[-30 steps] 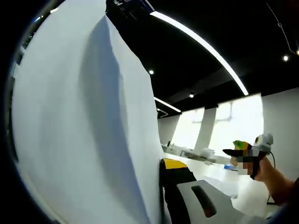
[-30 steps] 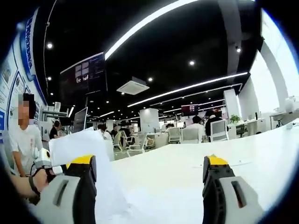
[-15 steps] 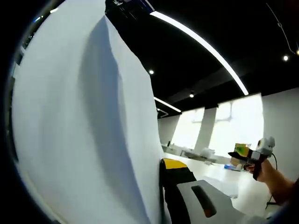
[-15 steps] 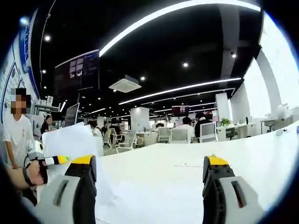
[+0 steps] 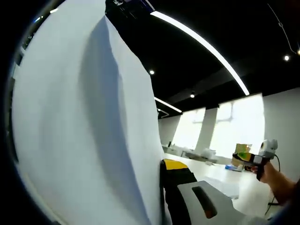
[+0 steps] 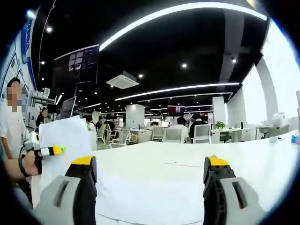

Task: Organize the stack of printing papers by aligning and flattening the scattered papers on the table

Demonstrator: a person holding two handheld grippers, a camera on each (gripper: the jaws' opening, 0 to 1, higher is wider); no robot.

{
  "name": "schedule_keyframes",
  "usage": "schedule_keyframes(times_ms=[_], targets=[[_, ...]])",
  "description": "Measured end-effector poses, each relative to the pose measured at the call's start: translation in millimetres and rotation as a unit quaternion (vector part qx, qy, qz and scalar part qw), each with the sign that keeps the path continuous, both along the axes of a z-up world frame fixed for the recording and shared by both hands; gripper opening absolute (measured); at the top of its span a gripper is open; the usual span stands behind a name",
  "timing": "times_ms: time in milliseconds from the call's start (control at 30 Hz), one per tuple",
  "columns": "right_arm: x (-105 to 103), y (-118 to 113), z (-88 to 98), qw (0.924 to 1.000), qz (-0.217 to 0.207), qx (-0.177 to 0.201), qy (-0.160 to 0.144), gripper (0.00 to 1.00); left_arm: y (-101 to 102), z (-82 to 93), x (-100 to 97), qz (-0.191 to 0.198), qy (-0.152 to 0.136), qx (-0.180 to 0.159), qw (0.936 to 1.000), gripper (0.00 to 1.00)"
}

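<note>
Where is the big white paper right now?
The paper stands upright, pinched in the left claw, covering the left side of the left gripper view. In the right gripper view it is at the left, above the white table.

Upright papers [image 5: 79, 131] against tongs [image 5: 161, 192] — pinched

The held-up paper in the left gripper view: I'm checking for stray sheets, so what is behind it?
The paper hides that side of the room. Beside its edge show the white table, bright windows and the right gripper.
</note>
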State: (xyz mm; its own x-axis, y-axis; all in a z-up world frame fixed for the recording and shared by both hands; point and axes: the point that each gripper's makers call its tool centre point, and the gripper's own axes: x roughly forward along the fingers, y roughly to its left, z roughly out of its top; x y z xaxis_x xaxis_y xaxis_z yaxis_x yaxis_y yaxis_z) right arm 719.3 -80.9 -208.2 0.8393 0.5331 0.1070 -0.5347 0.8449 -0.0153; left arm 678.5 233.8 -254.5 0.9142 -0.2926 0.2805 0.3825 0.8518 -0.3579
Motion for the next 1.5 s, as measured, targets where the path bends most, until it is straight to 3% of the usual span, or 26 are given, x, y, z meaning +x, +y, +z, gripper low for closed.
schedule_keyframes(times_ms=[800,1500], targets=[[-21,-42,-17.7,0.9989,-0.042,-0.009,0.017,0.9,0,0.7,-0.8,-0.003,-0.002,-0.003,1.0,0.07],[-25,-54,-29.5,0.9981,-0.053,-0.017,0.027,0.9,1,0.8,0.0,-0.001,-0.002,-0.005,1.0,0.07]])
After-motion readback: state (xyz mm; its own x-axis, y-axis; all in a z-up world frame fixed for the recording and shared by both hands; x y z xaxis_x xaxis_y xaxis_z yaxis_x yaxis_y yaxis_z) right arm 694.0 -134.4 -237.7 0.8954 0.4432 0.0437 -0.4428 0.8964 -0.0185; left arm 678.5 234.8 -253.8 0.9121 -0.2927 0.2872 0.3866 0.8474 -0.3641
